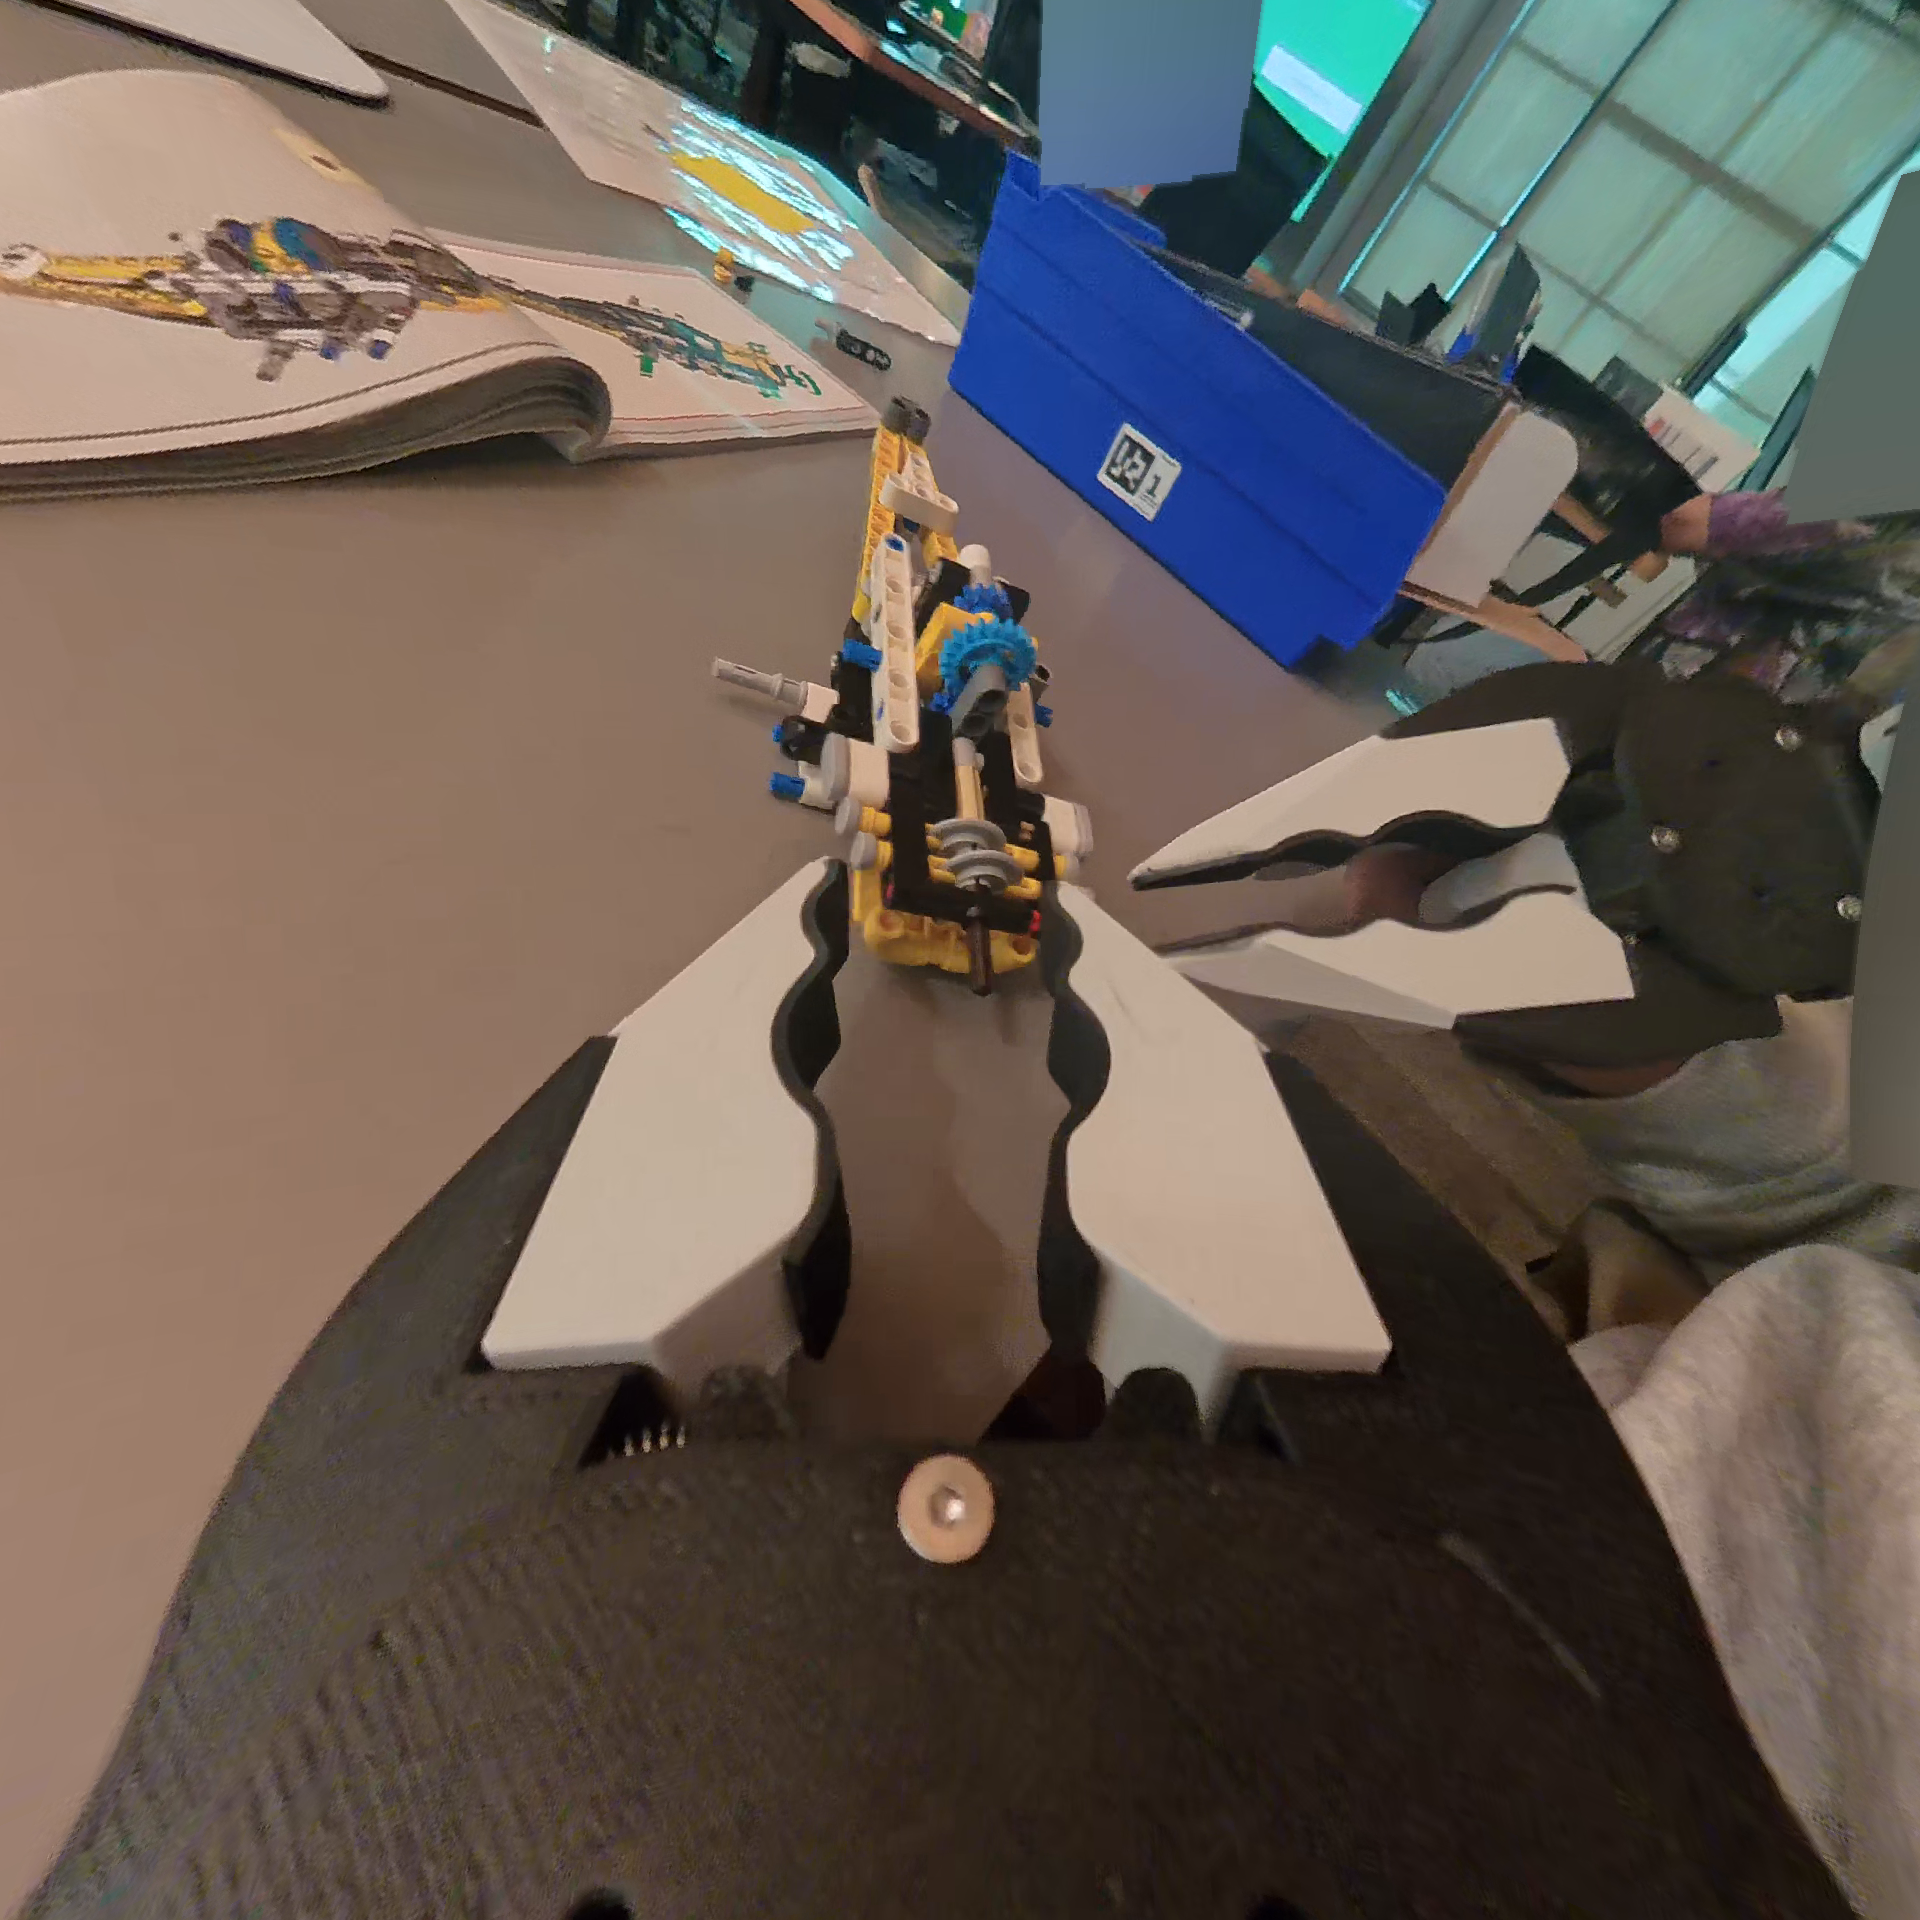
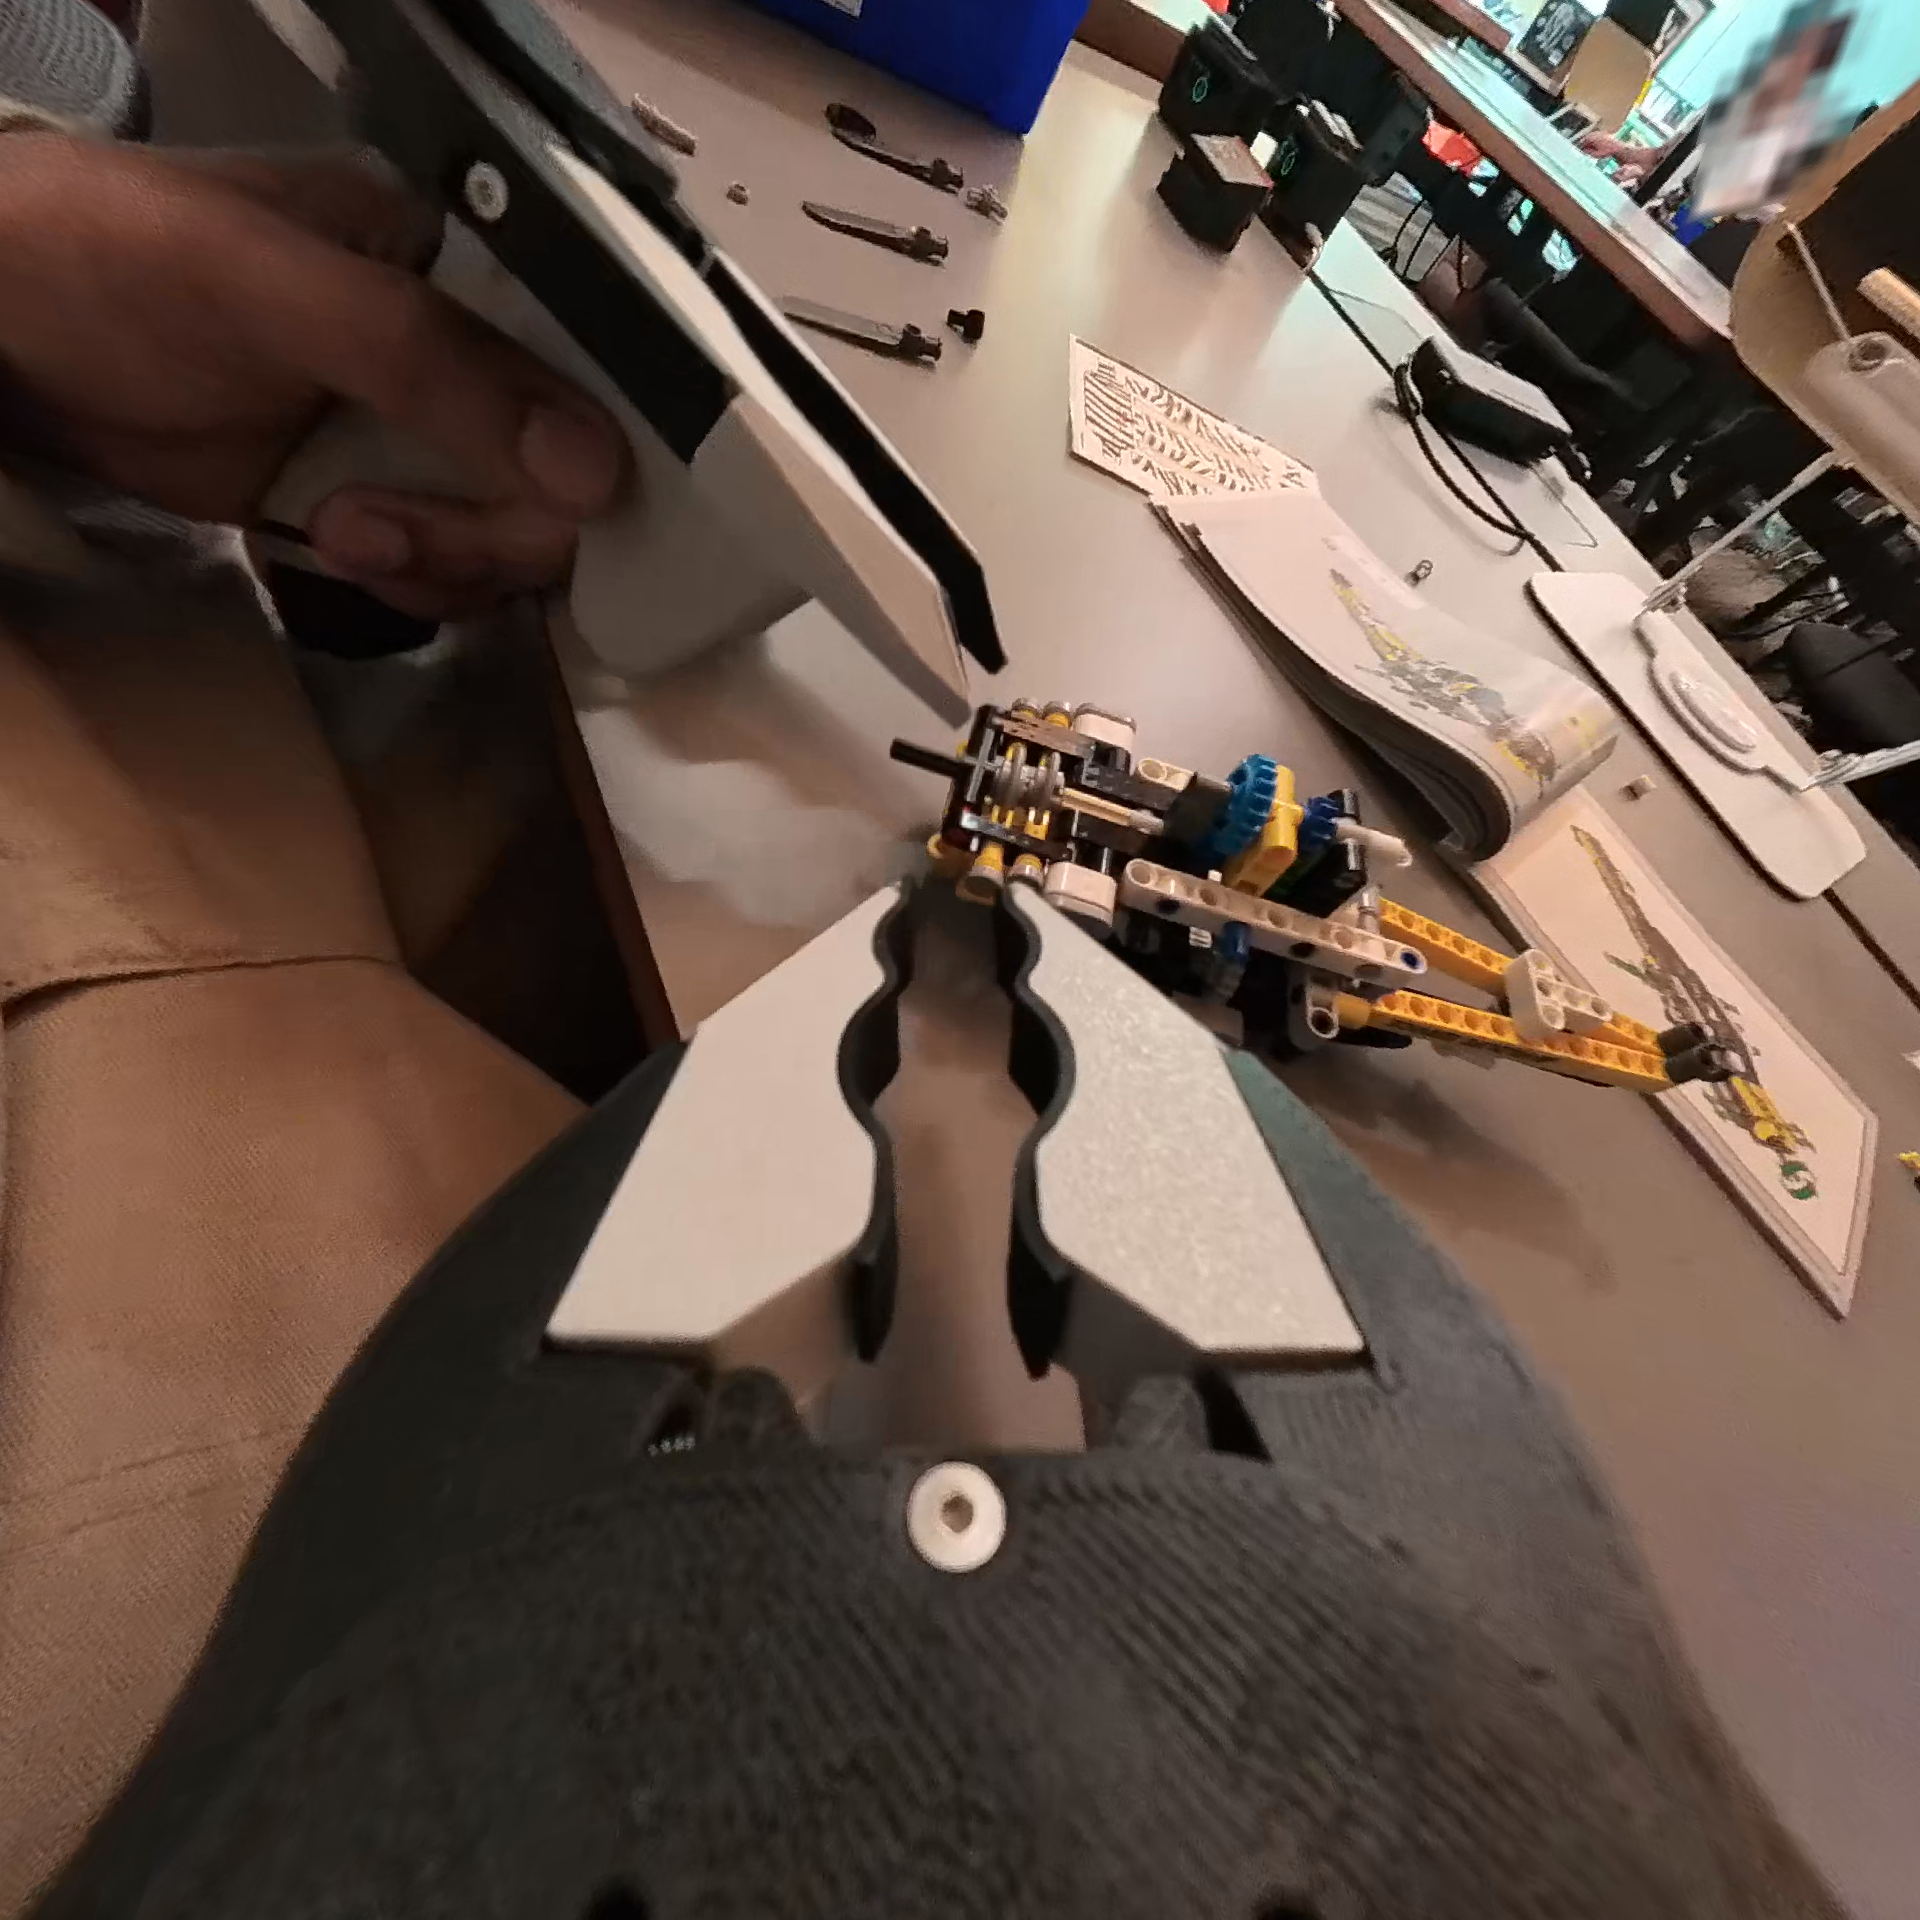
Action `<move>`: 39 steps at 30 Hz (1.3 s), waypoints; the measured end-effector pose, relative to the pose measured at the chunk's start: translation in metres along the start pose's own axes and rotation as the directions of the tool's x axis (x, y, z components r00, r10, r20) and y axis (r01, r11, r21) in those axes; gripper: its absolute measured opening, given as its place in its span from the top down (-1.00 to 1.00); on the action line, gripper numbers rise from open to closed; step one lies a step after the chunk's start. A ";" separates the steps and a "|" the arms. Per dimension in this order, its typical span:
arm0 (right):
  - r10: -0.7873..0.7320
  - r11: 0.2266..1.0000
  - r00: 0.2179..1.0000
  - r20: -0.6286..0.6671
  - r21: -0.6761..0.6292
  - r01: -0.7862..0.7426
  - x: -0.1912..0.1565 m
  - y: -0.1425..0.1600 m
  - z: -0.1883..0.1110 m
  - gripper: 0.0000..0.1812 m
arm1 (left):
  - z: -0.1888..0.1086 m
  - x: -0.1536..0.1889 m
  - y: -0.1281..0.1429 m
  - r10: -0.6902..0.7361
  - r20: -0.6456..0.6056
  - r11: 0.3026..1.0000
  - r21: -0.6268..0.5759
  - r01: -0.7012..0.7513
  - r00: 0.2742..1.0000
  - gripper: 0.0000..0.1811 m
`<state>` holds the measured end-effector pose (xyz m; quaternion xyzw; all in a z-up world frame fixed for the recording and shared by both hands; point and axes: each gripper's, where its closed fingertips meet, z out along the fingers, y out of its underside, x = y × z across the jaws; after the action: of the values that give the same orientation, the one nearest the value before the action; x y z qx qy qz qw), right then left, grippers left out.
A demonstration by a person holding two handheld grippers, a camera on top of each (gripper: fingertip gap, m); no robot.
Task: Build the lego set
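Model (image 1: 940, 748) on the table (image 1: 416, 831), its near end between the parted fingers of the left gripper (image 1: 940, 914) (contact unclear). Right view: right gripper (image 2: 956, 904), narrowly parted and empty, just beside model (image 2: 1195, 883); manual (image 2: 1455, 707) beyond.

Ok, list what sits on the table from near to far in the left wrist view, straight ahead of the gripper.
left gripper → lego model → small black lego piece → flat sheet with a yellow picture

An office-like workspace: long desks (image 2: 1195, 343), glass partitions (image 1: 1621, 156), a blue bin (image 1: 1174, 416).
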<state>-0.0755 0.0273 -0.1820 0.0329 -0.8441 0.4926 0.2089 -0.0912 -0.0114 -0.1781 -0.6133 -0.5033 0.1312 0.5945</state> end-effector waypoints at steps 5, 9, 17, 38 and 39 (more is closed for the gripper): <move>-0.279 0.959 0.960 -0.039 -0.056 0.276 0.005 0.002 -0.003 0.79 | -0.001 -0.011 0.006 0.026 0.057 0.998 -0.064 -0.022 0.998 0.60; -0.401 0.909 0.916 0.014 -0.119 0.399 0.004 0.007 0.000 0.82 | 0.001 -0.009 0.009 0.102 0.079 0.992 -0.081 -0.095 0.992 0.60; -0.408 0.905 0.911 0.053 -0.108 0.412 0.004 0.004 0.004 0.78 | 0.003 -0.008 0.012 0.189 0.117 0.979 -0.098 -0.178 0.975 0.60; -0.612 0.734 0.644 0.459 0.026 0.679 0.011 -0.010 0.011 0.69 | 0.005 -0.003 0.013 0.203 0.087 0.976 -0.093 -0.195 0.975 0.61; -0.605 0.727 0.628 0.489 0.019 0.686 0.012 -0.006 0.013 0.65 | 0.005 -0.003 0.013 0.206 0.088 0.976 -0.094 -0.198 0.975 0.61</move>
<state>-0.0890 0.0147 -0.1785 0.4326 -0.8381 0.2877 0.1662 -0.0901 -0.0076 -0.1919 -0.6788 -0.4716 0.1994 0.5264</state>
